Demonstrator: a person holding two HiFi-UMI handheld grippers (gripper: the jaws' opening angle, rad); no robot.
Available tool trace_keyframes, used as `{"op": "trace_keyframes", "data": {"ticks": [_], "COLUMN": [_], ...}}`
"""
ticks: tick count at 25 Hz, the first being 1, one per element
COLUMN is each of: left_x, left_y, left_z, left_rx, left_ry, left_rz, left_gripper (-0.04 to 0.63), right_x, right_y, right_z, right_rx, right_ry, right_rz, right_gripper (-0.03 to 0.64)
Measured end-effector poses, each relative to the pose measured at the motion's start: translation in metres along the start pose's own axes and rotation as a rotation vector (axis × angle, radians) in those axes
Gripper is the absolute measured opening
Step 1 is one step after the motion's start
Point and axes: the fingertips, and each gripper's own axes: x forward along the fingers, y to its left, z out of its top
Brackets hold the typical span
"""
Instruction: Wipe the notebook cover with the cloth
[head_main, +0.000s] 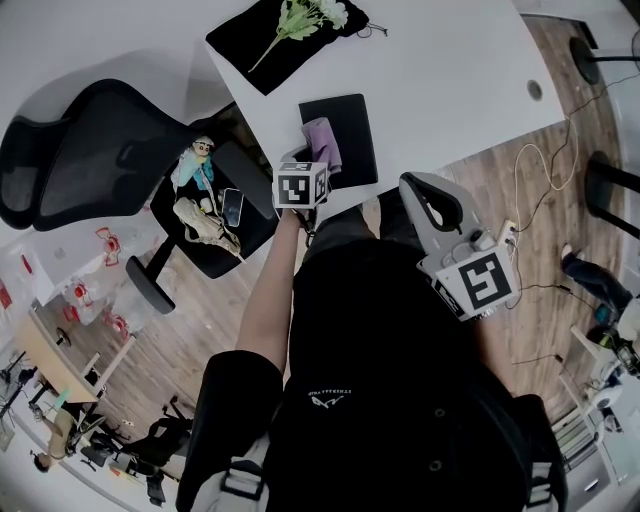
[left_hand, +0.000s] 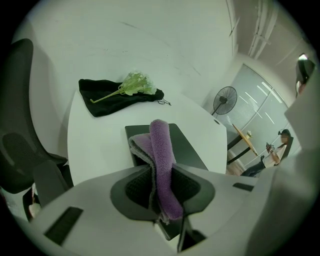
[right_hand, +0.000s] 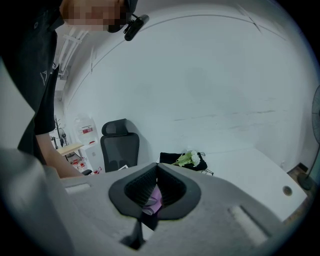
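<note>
The black notebook (head_main: 350, 135) lies flat near the front edge of the white table (head_main: 450, 70). A folded purple cloth (head_main: 323, 143) rests on the notebook's left part. My left gripper (head_main: 311, 159) is shut on this cloth (left_hand: 160, 142), which sticks out past the fingers over the notebook (left_hand: 186, 150). My right gripper (head_main: 410, 185) hangs off the table's front edge, right of the notebook, shut with nothing held. Seen along the right gripper (right_hand: 156, 167), a bit of purple cloth (right_hand: 155, 199) shows behind its closed tips.
A black bag with white flowers (head_main: 295, 30) lies at the table's far left (left_hand: 122, 92). A black office chair (head_main: 90, 150) holding a doll and small items (head_main: 205, 200) stands left of the table. Cables (head_main: 545, 165) trail on the wooden floor at right. A standing fan (left_hand: 224, 100) is beyond the table.
</note>
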Motion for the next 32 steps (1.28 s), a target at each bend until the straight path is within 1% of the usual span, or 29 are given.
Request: {"op": "trace_keyframes", "data": {"ticks": [32], "left_x": [-0.026], "left_y": [0.038], "left_z": [-0.01], "left_rx": [-0.031], "left_ry": [0.007], "left_rz": [0.098], "left_gripper": [0.088], "right_x": [0.002], "right_y": [0.002], "right_z": [0.0], "right_rx": [-0.001], "right_ry": [0.002], "right_rz": [0.014], "right_gripper": [0.005]}}
